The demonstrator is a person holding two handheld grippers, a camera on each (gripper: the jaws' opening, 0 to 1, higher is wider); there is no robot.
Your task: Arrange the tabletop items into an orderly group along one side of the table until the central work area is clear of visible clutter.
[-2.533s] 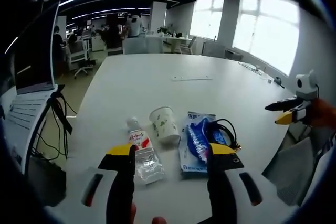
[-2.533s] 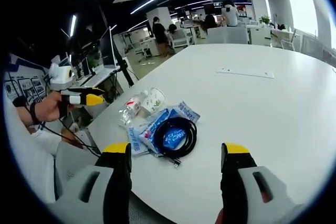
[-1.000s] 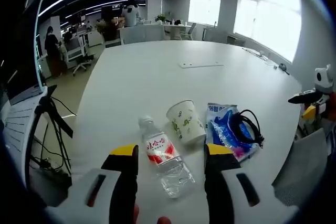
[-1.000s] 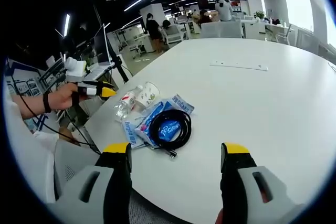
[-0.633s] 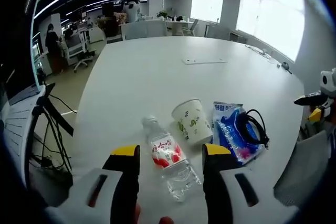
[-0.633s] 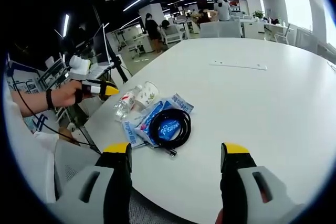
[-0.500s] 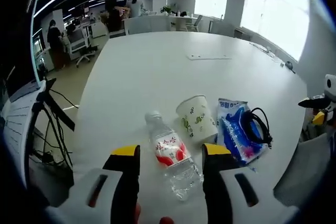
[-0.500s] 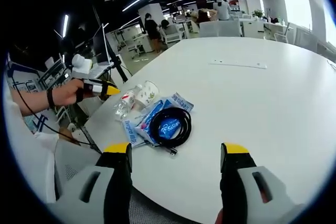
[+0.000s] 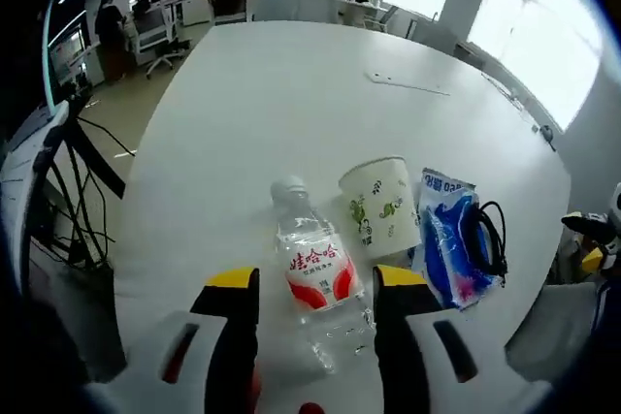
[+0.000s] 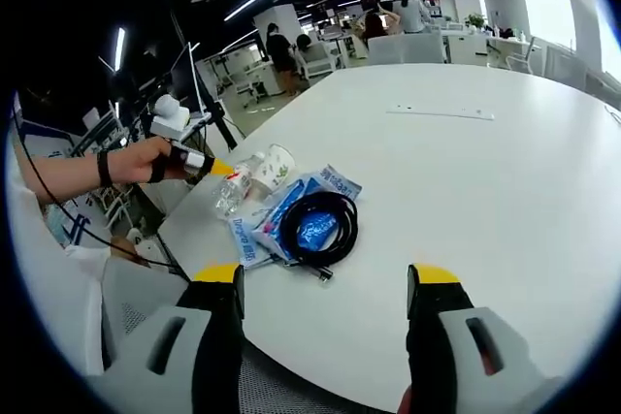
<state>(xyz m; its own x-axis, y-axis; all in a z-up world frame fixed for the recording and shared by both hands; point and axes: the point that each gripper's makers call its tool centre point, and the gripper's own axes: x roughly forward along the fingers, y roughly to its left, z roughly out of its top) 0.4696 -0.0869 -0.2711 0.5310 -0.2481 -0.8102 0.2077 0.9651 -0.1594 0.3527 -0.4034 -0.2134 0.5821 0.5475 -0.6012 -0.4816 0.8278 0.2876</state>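
Clear plastic bottle (image 9: 317, 283) with a red-and-white Wahaha label is lying between the wide-open left gripper (image 9: 315, 290) jaws, beside a paper cup (image 9: 381, 207). Right gripper (image 10: 330, 290) is hanging wide open, holding nothing, near the cable (image 10: 318, 227) on blue packets (image 10: 281, 220).

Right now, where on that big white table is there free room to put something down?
Most of the table is bare, from the coiled black cable out to the thin white strip. The near-edge corner is crowded: bottle, paper cup and blue packets lie close together.
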